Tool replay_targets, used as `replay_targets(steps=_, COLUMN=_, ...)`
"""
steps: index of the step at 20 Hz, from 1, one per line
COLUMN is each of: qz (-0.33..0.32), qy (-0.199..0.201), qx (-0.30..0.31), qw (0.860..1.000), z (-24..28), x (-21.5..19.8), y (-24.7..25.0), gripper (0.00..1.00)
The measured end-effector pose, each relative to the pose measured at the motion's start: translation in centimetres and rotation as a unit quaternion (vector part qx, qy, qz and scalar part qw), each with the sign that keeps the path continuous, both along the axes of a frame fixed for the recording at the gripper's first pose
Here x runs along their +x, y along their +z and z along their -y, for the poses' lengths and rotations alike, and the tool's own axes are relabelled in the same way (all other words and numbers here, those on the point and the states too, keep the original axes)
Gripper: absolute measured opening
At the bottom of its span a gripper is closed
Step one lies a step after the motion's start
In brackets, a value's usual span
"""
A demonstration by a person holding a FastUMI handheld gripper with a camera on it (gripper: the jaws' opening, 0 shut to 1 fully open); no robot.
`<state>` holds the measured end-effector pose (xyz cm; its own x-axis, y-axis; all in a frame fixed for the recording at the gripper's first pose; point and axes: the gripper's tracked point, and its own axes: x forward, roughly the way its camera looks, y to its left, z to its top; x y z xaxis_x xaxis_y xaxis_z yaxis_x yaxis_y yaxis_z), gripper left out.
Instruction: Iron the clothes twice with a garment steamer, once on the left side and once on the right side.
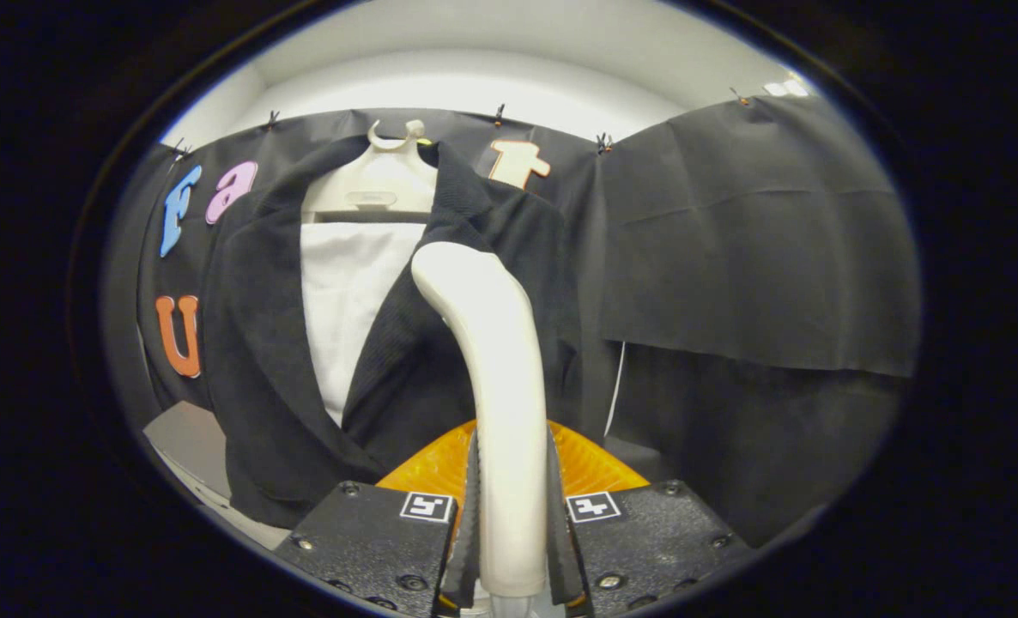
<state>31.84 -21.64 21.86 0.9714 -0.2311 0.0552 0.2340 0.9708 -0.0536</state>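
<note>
Gripper [512, 532] fingers are closed on the garment steamer [496, 378]: both fingers press against the sides of its pale handle, which stands upright between them. The handle rises from the fingers and bends over toward the clothes at its top; the rounded head sits against or just in front of the dark jacket's right-hand front panel, contact not resolvable.

An orange translucent part [590, 468] shows just behind the fingers on either side of the handle; what it belongs to cannot be told.

The jacket [260, 369], black with a textured weave, hangs on a cream hanger [380, 184] beyond the fingers. The hanger's hook sits at the upper edge of the black cloth wall [758, 257]. The jacket front lies open, with a white garment [346, 300] showing between its two lapels. Both lapels run down and meet just left of the steamer handle.

A thin white cord [617, 386] hangs down the wall right of the jacket. A grey flat surface [187, 442] shows below the jacket's left-hand side.
</note>
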Motion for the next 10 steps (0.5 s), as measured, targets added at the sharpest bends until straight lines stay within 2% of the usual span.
replay_targets(steps=10, qz=-0.040, qy=-0.023, qx=0.014, qw=0.999, z=0.2, x=-0.6, y=-7.1, gripper=0.35)
